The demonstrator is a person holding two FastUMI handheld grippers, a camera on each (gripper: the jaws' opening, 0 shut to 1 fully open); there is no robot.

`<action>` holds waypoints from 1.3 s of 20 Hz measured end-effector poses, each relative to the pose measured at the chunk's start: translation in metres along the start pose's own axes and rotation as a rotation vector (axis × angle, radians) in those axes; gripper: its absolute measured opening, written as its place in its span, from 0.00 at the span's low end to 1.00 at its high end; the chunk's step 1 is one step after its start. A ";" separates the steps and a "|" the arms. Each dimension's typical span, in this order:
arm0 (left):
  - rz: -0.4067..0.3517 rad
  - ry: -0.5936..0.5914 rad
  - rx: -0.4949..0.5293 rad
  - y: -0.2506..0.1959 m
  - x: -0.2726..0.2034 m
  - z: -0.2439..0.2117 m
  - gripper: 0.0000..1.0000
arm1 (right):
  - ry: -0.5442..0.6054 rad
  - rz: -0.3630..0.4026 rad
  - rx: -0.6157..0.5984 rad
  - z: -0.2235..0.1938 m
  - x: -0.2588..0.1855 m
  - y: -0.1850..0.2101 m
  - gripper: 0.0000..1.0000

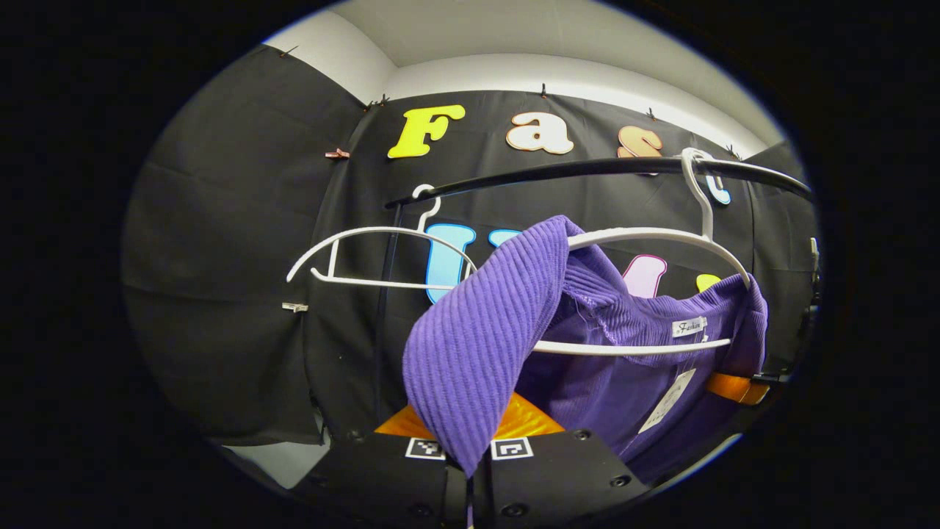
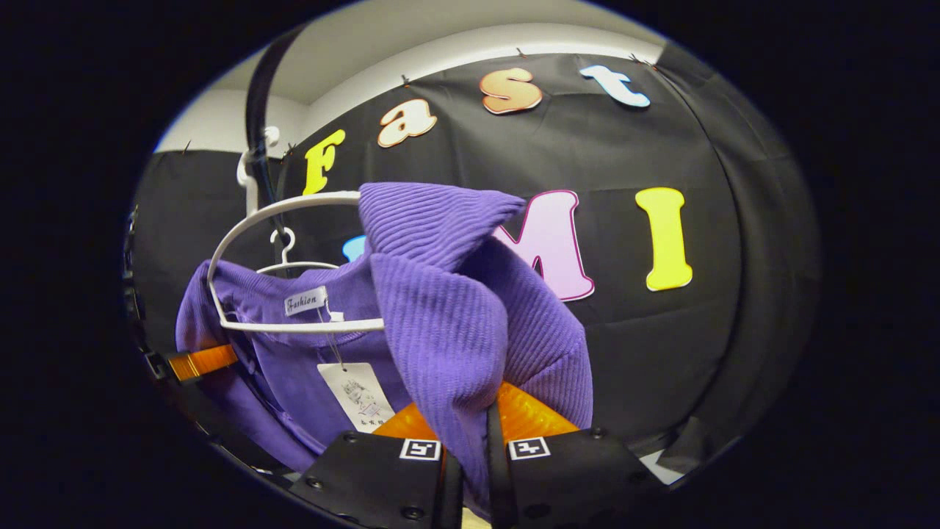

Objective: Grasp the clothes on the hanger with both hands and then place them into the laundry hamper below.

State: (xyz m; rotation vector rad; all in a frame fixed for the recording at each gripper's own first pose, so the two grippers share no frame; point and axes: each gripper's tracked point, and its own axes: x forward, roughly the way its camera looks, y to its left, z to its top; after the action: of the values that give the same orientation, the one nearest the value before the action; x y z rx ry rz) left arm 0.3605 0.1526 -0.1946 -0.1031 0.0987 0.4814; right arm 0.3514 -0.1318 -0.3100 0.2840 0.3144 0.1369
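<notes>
Purple ribbed knit fills the middle of both views: a sweater [image 1: 624, 367] hanging on a white hanger [image 1: 653, 236] from a dark rail [image 1: 587, 170]. In the left gripper view, one shoulder of the sweater is pulled off the hanger's end and drapes down in a folded flap to the left gripper [image 1: 470, 459], whose jaws are together with the cloth pinched between them. A second white hanger [image 1: 367, 257] hangs bare on the rail to the left. The sweater's other shoulder is on the hanger's far arm, near an orange part of the other gripper at the right edge. In the right gripper view, the sweater [image 2: 294, 353] has its neck label and a paper tag [image 2: 356, 397] facing the camera. Its near shoulder is lifted off the hanger [image 2: 279, 209] and falls to the right gripper [image 2: 470, 463], jaws closed on the knit. The hamper is out of sight.
</notes>
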 end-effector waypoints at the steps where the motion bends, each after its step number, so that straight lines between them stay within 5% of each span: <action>1: 0.010 -0.008 0.013 0.003 -0.003 0.003 0.06 | -0.009 -0.008 -0.005 0.004 -0.004 -0.005 0.18; 6: 0.066 -0.090 0.061 0.020 -0.013 0.040 0.08 | -0.075 0.029 0.025 0.035 -0.022 -0.011 0.19; 17: 0.149 -0.250 0.160 0.053 -0.001 0.108 0.09 | -0.275 -0.041 0.072 0.113 -0.015 -0.041 0.18; 26: 0.154 -0.053 0.116 0.077 0.032 0.022 0.09 | -0.204 -0.059 0.012 0.088 0.010 -0.045 0.18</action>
State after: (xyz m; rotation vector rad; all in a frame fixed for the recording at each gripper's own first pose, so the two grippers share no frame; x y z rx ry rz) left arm 0.3540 0.2373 -0.1826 0.0316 0.0832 0.6309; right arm 0.3935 -0.1954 -0.2461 0.2976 0.1215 0.0469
